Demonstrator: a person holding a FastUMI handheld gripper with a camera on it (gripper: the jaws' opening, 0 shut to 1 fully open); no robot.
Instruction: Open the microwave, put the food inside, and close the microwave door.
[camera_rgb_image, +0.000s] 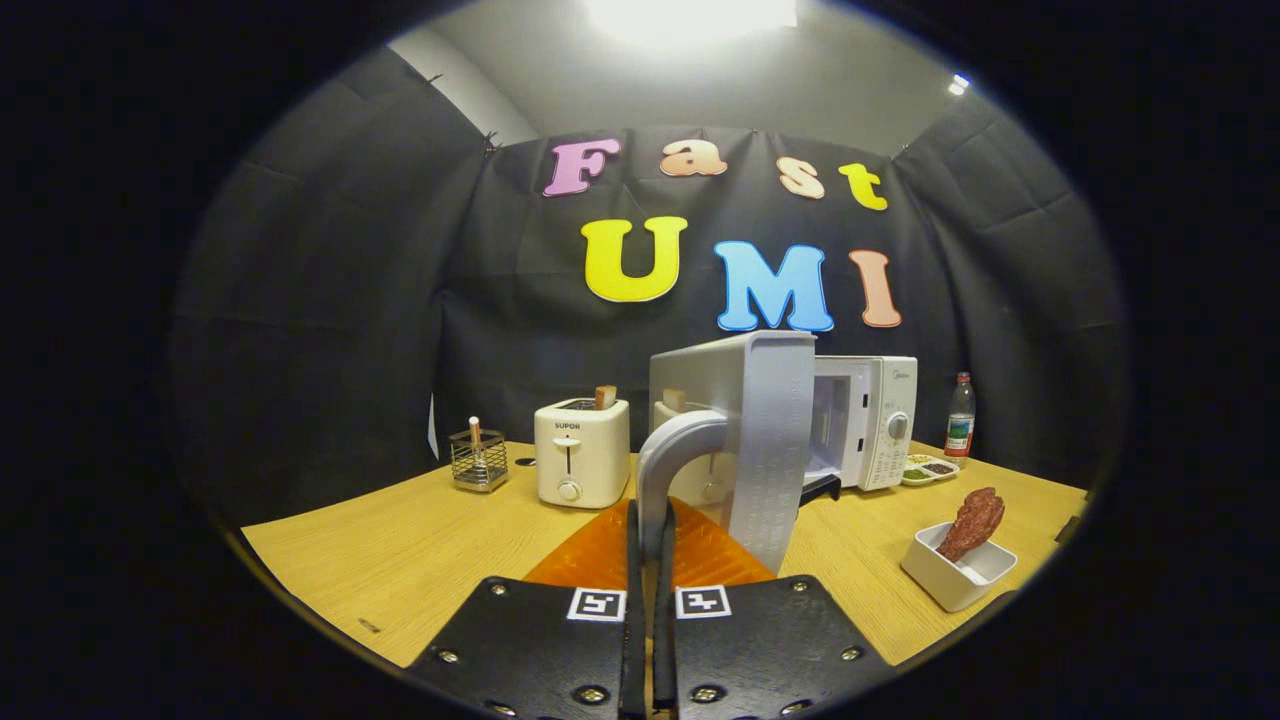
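The gripper (650, 560) squeezes the curved handle (672, 450) of the microwave (870, 420) door (770, 450), swung wide open, while the food (975, 522) sits in a white dish (955, 580) near the table's (400, 550) right edge.

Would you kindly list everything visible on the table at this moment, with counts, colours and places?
table: one, light wood, under everything.
microwave: one, white, at the back, door swung open.
microwave door: one, white, edge-on just ahead of the jaws.
door handle: one, grey, between the jaws.
toaster: one, cream, left of the door, a slice sticking up.
wire basket: one, metal, left of the toaster.
bottle: one, clear with a red cap, right of the microwave.
small tray: one, white, in front of the bottle.
dish: one, white, square, front right.
food: one piece, reddish brown, standing in the dish.
gripper: one, jaws shut on the door handle.
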